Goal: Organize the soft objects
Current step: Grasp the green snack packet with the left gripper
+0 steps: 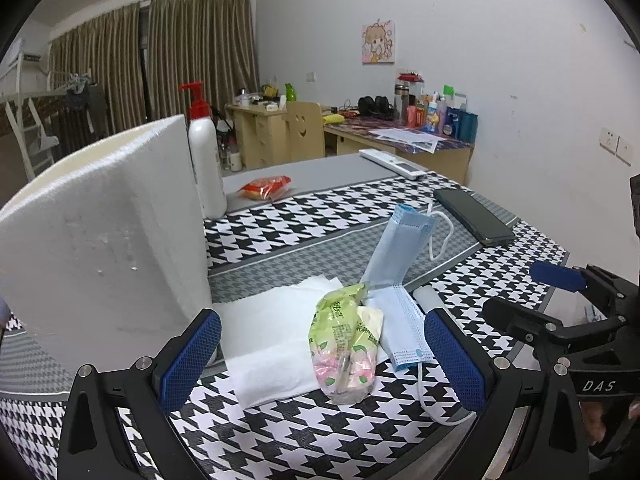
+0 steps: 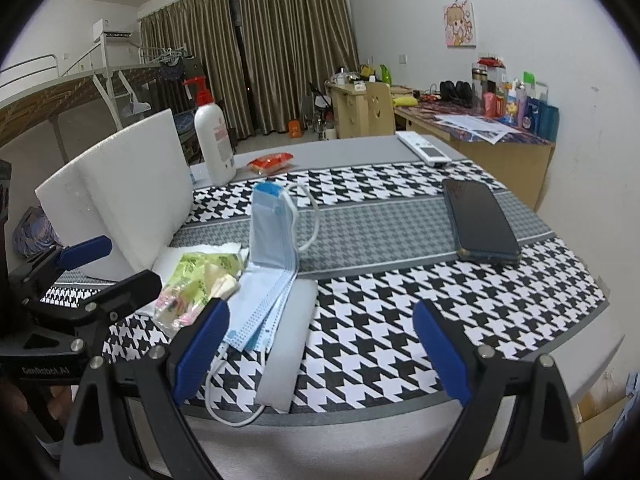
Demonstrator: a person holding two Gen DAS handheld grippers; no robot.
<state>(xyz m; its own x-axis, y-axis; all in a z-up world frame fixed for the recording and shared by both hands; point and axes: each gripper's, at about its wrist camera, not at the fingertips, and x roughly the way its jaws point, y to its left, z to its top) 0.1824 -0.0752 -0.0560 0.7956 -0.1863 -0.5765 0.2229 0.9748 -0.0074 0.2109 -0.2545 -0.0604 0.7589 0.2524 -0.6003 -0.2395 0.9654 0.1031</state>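
A green and pink tissue pack (image 1: 345, 344) lies on a white paper towel (image 1: 272, 344) on the houndstooth table. A blue face mask (image 1: 394, 276) lies beside it, folded, with one half standing up. My left gripper (image 1: 320, 360) is open and empty, its jaws on either side of the tissue pack and towel. In the right wrist view the mask (image 2: 268, 248) rests partly on a flat grey pad (image 2: 290, 344), with the tissue pack (image 2: 196, 280) to its left. My right gripper (image 2: 320, 356) is open and empty, over the pad's near end.
A white foam block (image 1: 100, 248) stands at the left with a red-pump lotion bottle (image 1: 205, 152) behind it. A red snack packet (image 1: 266, 188), a white remote (image 1: 394, 162) and a dark phone (image 2: 480, 220) lie farther back. The table's front edge (image 2: 400, 416) is near.
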